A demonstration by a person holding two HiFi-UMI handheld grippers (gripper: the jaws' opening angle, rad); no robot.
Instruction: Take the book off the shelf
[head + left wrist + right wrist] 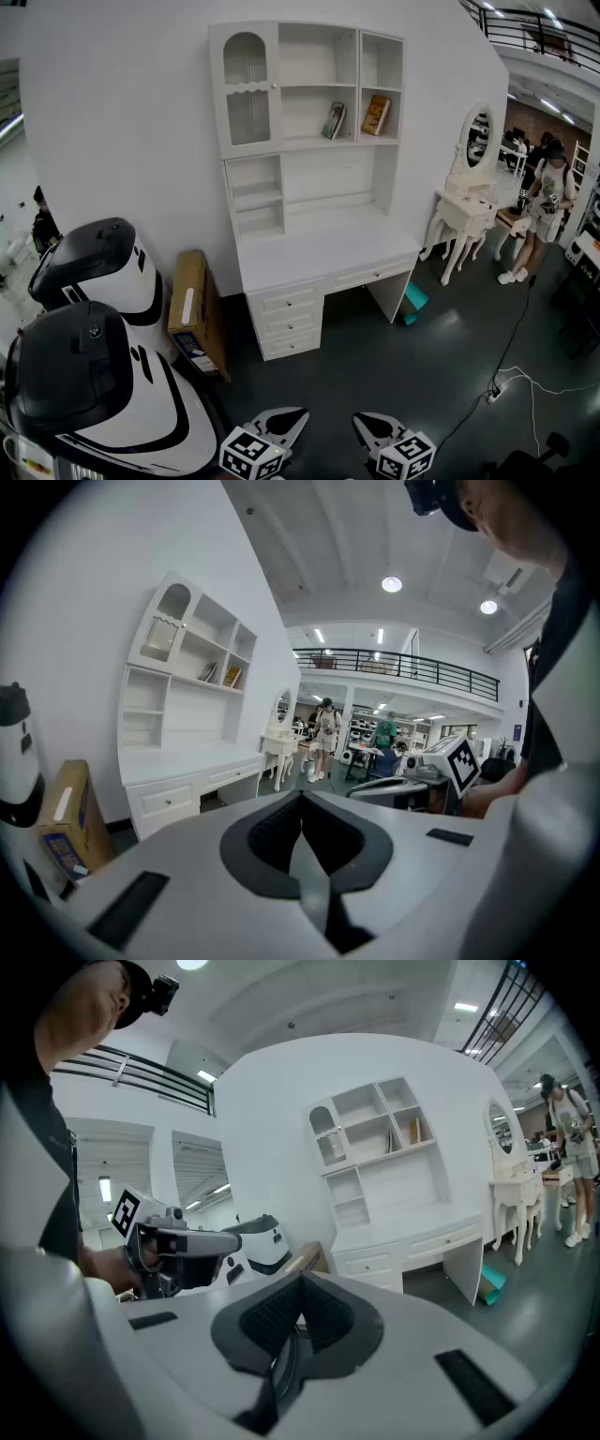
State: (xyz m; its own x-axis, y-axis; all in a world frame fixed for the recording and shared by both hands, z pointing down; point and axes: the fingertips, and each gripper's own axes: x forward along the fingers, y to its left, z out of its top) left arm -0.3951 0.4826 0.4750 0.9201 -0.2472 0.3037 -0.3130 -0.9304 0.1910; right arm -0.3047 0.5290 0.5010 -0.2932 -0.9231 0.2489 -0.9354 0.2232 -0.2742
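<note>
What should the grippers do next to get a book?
Probably move closer to the white desk first. The left gripper and right gripper are both shut, empty, and far from the upper shelf where the dark book and orange book lean.

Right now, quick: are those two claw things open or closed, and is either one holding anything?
Left gripper: closed, jaws together, holding nothing.
Right gripper: closed, jaws together, holding nothing.
</note>
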